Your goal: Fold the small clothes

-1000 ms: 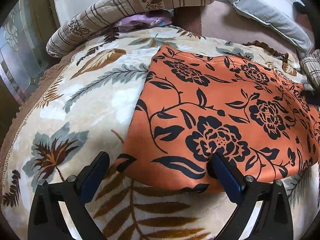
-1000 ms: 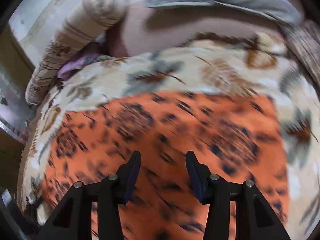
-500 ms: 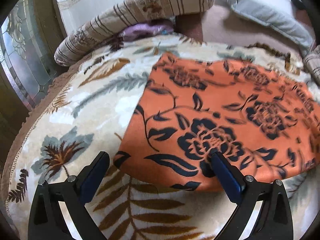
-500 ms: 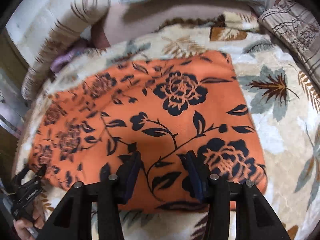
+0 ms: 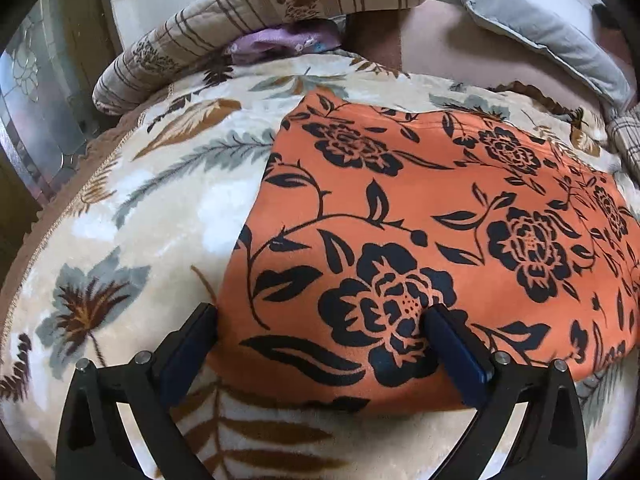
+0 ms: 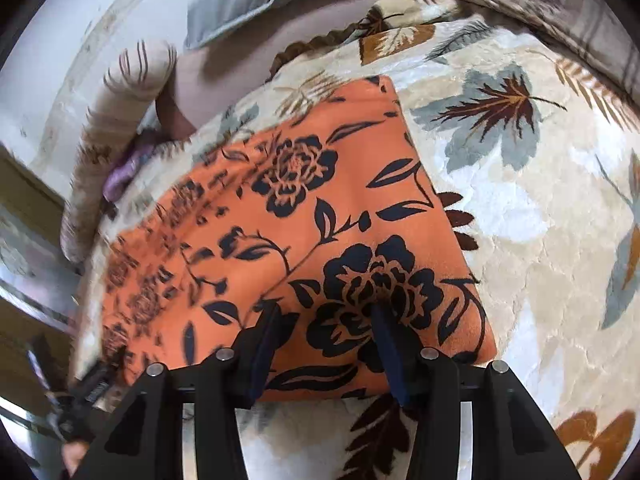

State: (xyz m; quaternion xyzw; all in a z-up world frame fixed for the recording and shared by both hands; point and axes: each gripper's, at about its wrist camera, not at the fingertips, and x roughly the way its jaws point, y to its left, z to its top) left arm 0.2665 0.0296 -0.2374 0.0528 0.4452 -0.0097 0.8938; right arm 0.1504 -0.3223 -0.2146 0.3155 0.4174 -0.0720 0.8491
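Note:
An orange cloth [image 5: 400, 208] with black flowers lies flat and folded on a leaf-patterned blanket [image 5: 120, 216]. My left gripper [image 5: 320, 316] is open wide over the cloth's near left corner. One finger [image 5: 196, 340] sits at the cloth's left edge and the other rests above the printed flower. In the right wrist view the same cloth [image 6: 280, 216] fills the middle. My right gripper [image 6: 324, 312] hovers at its near edge close to the right corner, jaws apart, with nothing pinched between them. The left gripper [image 6: 84, 392] shows blurred at the lower left there.
A striped bolster [image 5: 256, 12] and a grey pillow [image 5: 532, 28] lie along the far side, with a small purple cloth [image 5: 280, 40] tucked under the bolster. A glass door panel [image 5: 28, 92] stands at the left. Bare blanket [image 6: 540, 220] spreads right of the cloth.
My right gripper has swept to the right along the cloth's near edge and rolled. The left gripper has edged slightly closer to the near left corner.

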